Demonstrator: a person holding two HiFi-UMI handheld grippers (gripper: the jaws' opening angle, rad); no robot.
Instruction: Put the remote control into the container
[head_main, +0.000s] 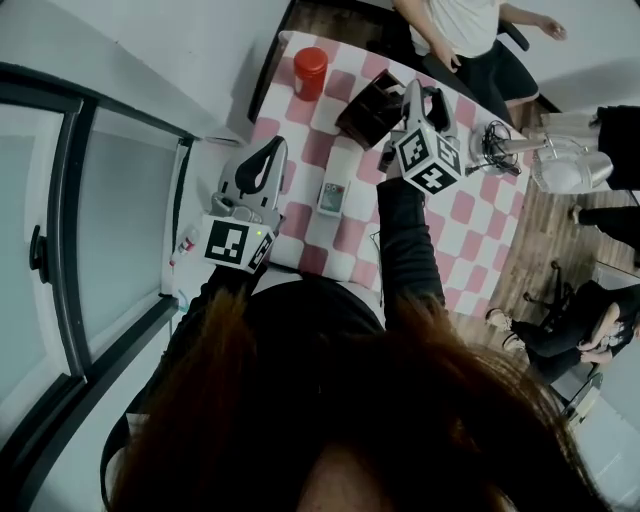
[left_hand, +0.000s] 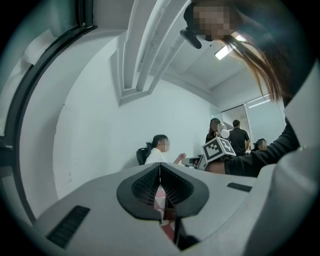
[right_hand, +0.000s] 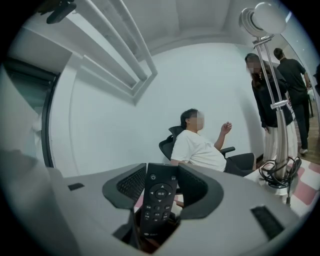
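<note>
In the right gripper view the black remote control (right_hand: 159, 202) stands upright, buttons facing me, clamped between the two pads of my right gripper (right_hand: 161, 170), which is shut on it. In the head view this right gripper (head_main: 412, 90) hangs just right of the dark brown container (head_main: 366, 110) on the checked table; there its body hides the remote. My left gripper (head_main: 270, 150) is held over the table's near left edge, away from the container. Its pads meet with nothing between them in the left gripper view (left_hand: 160, 170).
A red cup (head_main: 309, 72) stands at the table's far left corner. A small pale device (head_main: 332, 197) lies between the grippers. A lamp stand with coiled cables (head_main: 500, 145) sits at the right. A person (head_main: 455, 30) sits at the far end of the checked table (head_main: 480, 215).
</note>
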